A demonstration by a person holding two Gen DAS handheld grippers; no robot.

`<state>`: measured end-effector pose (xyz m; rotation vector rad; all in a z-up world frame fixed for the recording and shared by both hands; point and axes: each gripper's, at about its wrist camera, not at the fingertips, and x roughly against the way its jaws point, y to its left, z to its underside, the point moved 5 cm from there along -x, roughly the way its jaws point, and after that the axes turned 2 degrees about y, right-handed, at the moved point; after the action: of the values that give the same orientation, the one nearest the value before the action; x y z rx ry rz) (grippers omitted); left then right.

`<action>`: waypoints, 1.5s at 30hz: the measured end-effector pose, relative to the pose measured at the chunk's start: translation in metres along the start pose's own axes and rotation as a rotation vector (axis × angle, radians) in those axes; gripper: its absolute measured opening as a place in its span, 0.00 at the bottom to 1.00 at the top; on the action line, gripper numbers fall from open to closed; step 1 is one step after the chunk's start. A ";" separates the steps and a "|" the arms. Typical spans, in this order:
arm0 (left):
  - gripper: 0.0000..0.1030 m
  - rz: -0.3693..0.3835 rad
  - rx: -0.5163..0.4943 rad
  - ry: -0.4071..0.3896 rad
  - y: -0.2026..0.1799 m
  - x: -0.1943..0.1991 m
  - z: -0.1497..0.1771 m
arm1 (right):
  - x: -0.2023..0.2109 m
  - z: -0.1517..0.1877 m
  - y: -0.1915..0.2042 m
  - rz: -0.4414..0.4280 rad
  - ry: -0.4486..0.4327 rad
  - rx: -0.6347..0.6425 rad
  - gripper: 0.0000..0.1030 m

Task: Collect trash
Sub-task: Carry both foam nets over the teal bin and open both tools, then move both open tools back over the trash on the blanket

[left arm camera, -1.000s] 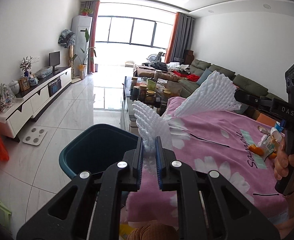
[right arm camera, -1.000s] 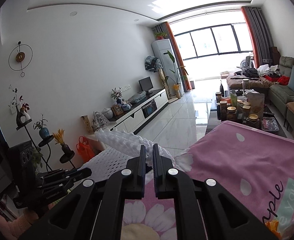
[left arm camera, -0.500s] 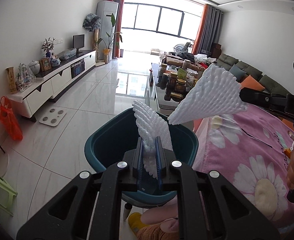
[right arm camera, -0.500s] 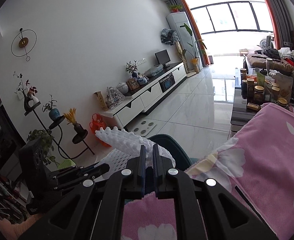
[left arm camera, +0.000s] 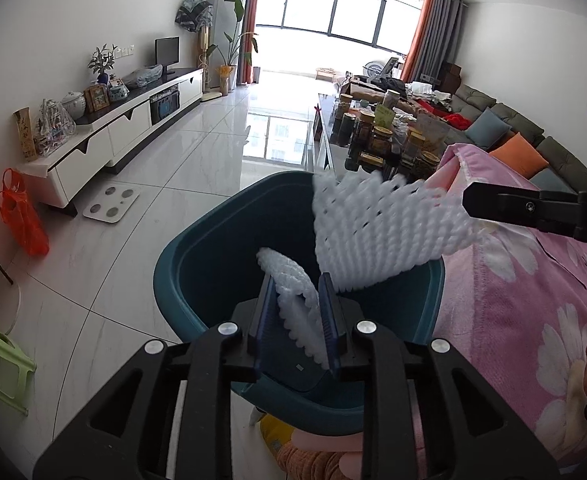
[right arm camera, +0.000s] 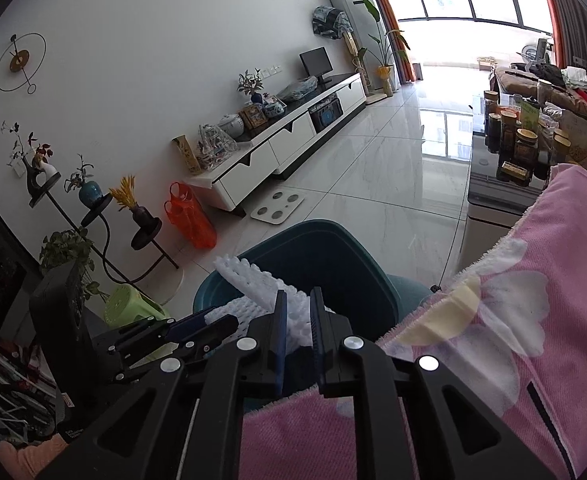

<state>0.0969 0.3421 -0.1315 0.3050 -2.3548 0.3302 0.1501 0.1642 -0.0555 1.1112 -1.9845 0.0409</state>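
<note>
a: where's the trash right now?

b: two pieces of white foam fruit netting. the left gripper (left arm camera: 298,312) has the smaller foam net (left arm camera: 293,300) sitting between its blue fingers (left arm camera: 264,320), right over the mouth of the teal bin (left arm camera: 197,264). the fingers look spread a little wider than the foam, so i judge the grip slack or letting go rather than a firm pinch.

a: and the other one?

b: the right gripper (right arm camera: 296,324) pinches the larger foam net (left arm camera: 377,232) by one edge, fingers drawn in on it. the rest fans out sideways over the bin's rim, next to the pink flowered blanket (left arm camera: 533,312) on the desk.

a: how will that stuff handle?

b: very light, i'd say, and soft and springy. it squashes under the pads and puffs back. not fragile, nothing to break. the open mesh gives the ribbed pads plenty to bite on, so slipping isn't the worry.

a: what is?

b: it may cling. a piece that light can snag on the pads when they part, or drift and land outside the rim. i'd hold it at an edge, as now, keep it low over the opening, and spread the fingers wide.

a: so how far along?

b: both pieces are above the bin, neither lying in it yet. some wrappers may remain on the blanket, but these views don't show them.
</note>
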 end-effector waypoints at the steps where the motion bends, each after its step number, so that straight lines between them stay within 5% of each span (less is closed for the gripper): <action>1: 0.28 -0.003 0.002 0.004 0.000 -0.005 0.000 | -0.003 0.000 -0.001 0.004 0.008 -0.003 0.16; 7: 0.34 -0.015 0.021 -0.002 0.003 -0.011 0.003 | 0.001 0.008 -0.007 0.005 0.005 -0.028 0.19; 13: 0.42 0.001 -0.018 -0.079 -0.016 0.031 0.003 | 0.036 0.014 -0.013 0.006 -0.058 -0.032 0.30; 22: 0.59 0.209 -0.176 -0.202 -0.105 0.107 0.004 | 0.135 0.050 -0.029 0.100 -0.212 0.000 0.48; 30: 0.62 0.433 -0.369 -0.155 -0.223 0.127 0.035 | 0.228 0.108 -0.076 0.268 -0.320 -0.095 0.51; 45: 0.69 0.630 -0.595 -0.046 -0.356 0.129 0.086 | 0.337 0.213 -0.170 0.560 -0.434 -0.353 0.51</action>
<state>0.0610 -0.0356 -0.0491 -0.7247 -2.4143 -0.1036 0.0474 -0.2563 -0.0234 0.3313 -2.5135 -0.2669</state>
